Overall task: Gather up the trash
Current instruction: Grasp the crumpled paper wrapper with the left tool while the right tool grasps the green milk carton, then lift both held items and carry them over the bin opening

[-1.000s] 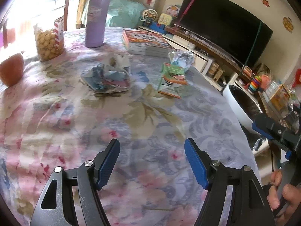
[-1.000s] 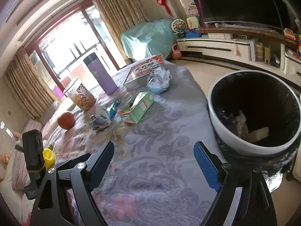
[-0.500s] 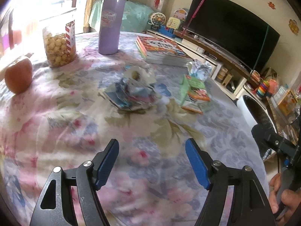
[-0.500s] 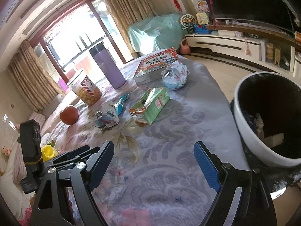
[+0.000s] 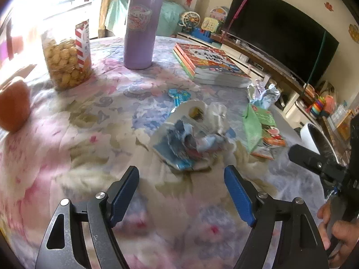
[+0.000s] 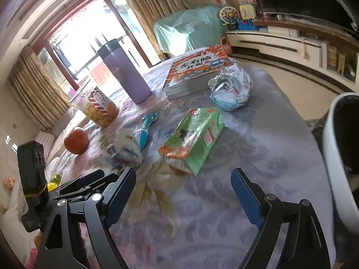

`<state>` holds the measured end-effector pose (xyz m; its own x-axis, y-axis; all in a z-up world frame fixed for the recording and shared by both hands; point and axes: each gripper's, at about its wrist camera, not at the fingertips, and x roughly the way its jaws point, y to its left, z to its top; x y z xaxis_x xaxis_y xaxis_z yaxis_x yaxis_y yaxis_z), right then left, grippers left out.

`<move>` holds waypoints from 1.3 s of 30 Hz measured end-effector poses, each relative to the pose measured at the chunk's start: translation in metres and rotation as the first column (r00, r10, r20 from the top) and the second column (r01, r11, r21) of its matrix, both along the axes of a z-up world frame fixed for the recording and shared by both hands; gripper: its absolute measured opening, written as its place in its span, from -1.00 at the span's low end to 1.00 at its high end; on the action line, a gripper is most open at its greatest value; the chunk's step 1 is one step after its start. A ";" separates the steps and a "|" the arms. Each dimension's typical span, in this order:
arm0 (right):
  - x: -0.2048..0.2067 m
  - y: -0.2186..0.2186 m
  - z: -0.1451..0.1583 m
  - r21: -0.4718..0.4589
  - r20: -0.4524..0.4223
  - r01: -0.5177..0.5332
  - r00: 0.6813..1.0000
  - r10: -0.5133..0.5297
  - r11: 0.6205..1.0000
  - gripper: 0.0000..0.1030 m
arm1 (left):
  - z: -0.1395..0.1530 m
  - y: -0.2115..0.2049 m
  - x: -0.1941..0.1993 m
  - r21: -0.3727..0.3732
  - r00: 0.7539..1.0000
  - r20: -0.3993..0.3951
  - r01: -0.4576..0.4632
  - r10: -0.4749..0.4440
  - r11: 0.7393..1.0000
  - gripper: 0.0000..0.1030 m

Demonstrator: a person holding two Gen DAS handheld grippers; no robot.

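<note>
A round table (image 5: 67,148) under a floral cloth, littered with wrappers. The left gripper (image 5: 181,192) hangs low over the cloth with its blue-padded jaws spread wide and nothing between them; a crumpled blue-and-white wrapper pile (image 5: 190,139) lies on the cloth just ahead of it at 12 o'clock, not touched by either finger. From that pile, a green snack box (image 5: 260,130) lies flat at 3 o'clock, and a balled silver-and-blue foil wrapper (image 5: 262,94) sits near the table's edge at about 2 o'clock, just beyond the box. A blue plastic wrapper strip (image 5: 179,96) lies at 12 o'clock behind the pile.

The right gripper (image 6: 184,192) is likewise wide open and empty above the cloth, with the green box at its 12 o'clock and the foil ball farther on. A white waste bin with a black liner (image 6: 336,157) stands off the table at its 3 o'clock.

Farther back on the table: a lilac flask (image 5: 140,24), a clear jar of round snacks (image 5: 67,56), an orange fruit (image 5: 13,105) at the left edge, and a stack of picture books (image 5: 211,62). A dark television (image 5: 280,31) fills the wall behind.
</note>
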<state>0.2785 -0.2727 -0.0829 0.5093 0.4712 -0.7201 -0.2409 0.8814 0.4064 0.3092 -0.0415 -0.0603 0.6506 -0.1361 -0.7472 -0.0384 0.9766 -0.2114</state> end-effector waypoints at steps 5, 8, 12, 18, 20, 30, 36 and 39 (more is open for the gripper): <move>0.028 0.008 -0.012 0.000 -0.035 0.031 0.999 -0.031 1.000 0.71 | -0.008 0.001 0.019 0.031 1.000 -0.005 0.006 -0.006 0.999 0.51; 0.040 0.015 -0.017 -0.012 -0.047 0.043 0.998 -0.044 0.999 0.71 | -0.012 -0.004 0.024 0.048 1.000 0.008 0.013 -0.014 0.999 0.49; 0.048 0.024 -0.025 -0.076 -0.048 0.043 0.998 -0.047 0.996 0.47 | -0.014 -0.007 0.028 0.058 1.000 0.012 0.025 -0.026 0.998 0.25; 0.038 0.018 -0.022 -0.078 -0.031 0.031 0.999 -0.033 0.996 0.18 | -0.014 -0.010 0.028 0.054 0.999 0.016 0.045 -0.046 0.998 -0.25; 0.031 0.012 -0.018 -0.060 -0.027 0.030 0.999 -0.032 0.998 0.07 | -0.013 -0.011 0.024 0.047 0.999 0.022 0.047 -0.048 0.998 -0.28; -0.013 -0.013 -0.005 -0.019 -0.016 0.010 1.000 -0.011 1.000 0.04 | -0.005 -0.026 -0.017 -0.014 0.997 0.041 0.061 -0.060 0.998 -0.31; -0.035 -0.021 -0.005 -0.062 -0.017 -0.012 1.000 0.011 0.998 0.04 | -0.001 -0.037 -0.038 -0.033 0.997 0.041 0.070 -0.068 0.997 -0.31; -0.035 -0.020 -0.007 -0.085 -0.022 -0.009 1.000 0.007 0.996 0.10 | 0.000 -0.037 -0.046 -0.039 0.997 0.035 0.064 -0.063 0.997 -0.31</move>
